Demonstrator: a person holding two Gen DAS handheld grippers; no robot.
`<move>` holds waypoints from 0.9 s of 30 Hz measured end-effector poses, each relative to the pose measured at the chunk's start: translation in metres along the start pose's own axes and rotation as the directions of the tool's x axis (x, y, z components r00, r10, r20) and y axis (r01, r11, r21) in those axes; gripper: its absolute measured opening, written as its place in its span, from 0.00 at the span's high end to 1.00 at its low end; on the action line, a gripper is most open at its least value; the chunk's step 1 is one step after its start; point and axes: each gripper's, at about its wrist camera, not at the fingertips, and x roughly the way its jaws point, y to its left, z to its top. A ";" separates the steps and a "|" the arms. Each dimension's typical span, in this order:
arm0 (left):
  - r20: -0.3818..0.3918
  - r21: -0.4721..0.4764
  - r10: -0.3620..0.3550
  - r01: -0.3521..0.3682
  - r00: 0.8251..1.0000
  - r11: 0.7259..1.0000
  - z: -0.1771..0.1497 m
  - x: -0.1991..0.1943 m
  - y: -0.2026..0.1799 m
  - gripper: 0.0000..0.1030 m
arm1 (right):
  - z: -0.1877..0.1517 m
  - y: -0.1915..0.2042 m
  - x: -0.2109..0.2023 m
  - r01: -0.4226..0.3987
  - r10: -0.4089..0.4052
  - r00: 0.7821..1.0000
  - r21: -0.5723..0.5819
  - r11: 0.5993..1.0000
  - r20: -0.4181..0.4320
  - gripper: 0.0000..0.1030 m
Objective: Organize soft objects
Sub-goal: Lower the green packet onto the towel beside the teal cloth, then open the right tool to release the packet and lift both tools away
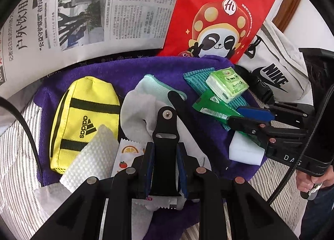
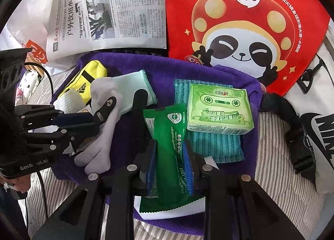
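A home bedroom, judging by the striped bedding (image 1: 18,135), newspaper (image 1: 83,10) and wooden door frame (image 1: 289,6).

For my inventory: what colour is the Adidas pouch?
Yellow with black stripes; the Adidas pouch shows best in the left wrist view.

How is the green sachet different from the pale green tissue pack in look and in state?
The green sachet is dark green, long and flat; the tissue pack is pale, blocky, with a cassette print. The sachet sits between the right gripper fingers; the pack lies free on the teal cloth. Both are over the purple towel.
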 end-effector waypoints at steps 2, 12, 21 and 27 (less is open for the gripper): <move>-0.004 0.001 0.007 -0.007 1.000 1.000 -0.001 0.000 -0.001 0.80 | 0.000 0.000 0.001 0.002 -0.002 1.000 -0.005 1.000 -0.001 0.72; -0.036 -0.004 0.010 -0.010 0.999 1.000 -0.008 -0.002 -0.003 0.69 | -0.002 0.000 -0.002 -0.020 0.021 1.000 -0.015 1.000 0.013 0.58; -0.020 -0.038 0.029 -0.029 0.999 0.999 -0.010 -0.023 -0.004 0.39 | 0.000 0.000 -0.030 -0.002 0.002 0.999 -0.007 1.000 0.043 0.50; -0.001 -0.035 0.064 -0.064 0.998 0.997 -0.016 -0.050 -0.010 0.26 | -0.010 -0.001 -0.062 0.028 -0.030 0.998 0.033 0.999 0.064 0.40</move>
